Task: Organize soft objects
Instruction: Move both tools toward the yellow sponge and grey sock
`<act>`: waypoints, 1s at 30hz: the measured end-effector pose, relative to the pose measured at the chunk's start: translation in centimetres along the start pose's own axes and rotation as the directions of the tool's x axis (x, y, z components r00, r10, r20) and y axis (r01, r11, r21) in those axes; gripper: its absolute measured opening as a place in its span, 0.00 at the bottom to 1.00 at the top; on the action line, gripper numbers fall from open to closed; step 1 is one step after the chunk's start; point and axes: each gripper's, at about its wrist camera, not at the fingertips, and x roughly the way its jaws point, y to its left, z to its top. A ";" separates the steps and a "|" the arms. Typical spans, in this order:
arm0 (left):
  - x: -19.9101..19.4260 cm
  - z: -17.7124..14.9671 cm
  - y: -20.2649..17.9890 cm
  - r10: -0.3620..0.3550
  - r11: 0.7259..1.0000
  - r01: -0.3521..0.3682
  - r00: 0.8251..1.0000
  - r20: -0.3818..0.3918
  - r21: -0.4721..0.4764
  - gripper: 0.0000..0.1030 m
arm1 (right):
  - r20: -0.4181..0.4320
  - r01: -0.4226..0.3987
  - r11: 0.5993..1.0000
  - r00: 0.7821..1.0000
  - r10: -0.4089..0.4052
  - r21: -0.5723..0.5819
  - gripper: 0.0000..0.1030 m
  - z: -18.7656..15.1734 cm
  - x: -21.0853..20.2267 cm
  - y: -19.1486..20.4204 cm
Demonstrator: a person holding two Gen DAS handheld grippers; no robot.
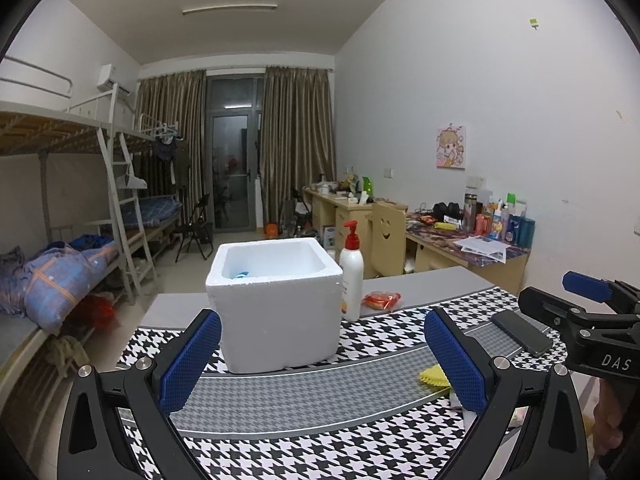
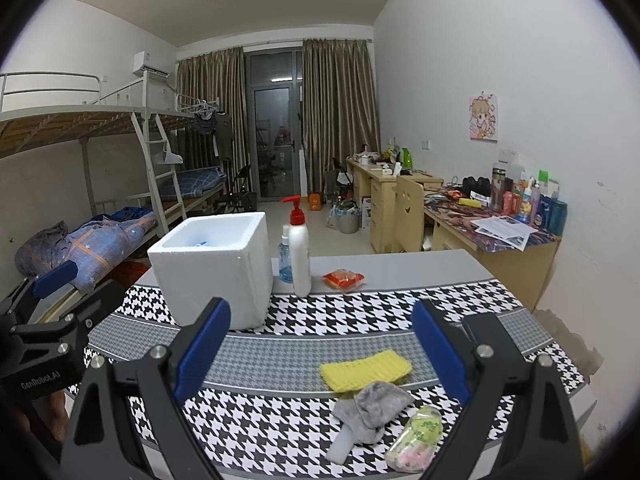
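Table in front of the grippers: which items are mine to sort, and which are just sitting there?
For the job:
- yellow knit cloth
- grey sock
- clear soft pouch
- white foam box, something blue already inside

Just lying about:
- pump bottle
- blue spray bottle
- red packet
- phone

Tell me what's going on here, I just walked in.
A person is holding two grippers over a table with a houndstooth cloth, sorting soft things into a white foam box. Both the left gripper and the right gripper are open and empty. A yellow knitted cloth, a grey sock and a small clear pouch lie in front of the right gripper, not yet picked up. Something blue is already in the box.
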 end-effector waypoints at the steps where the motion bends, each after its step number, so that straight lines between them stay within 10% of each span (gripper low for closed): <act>1: 0.0 -0.1 -0.1 -0.005 1.000 0.005 1.000 0.000 0.000 0.99 | 0.001 0.002 1.000 1.000 -0.002 0.002 0.92 -0.1 -0.1 -0.1; 30: 3.2 -3.9 -4.6 -0.136 0.990 0.132 0.987 -0.084 -0.045 0.99 | -0.037 0.076 0.997 0.996 -0.075 0.026 0.92 -5.3 0.0 -4.6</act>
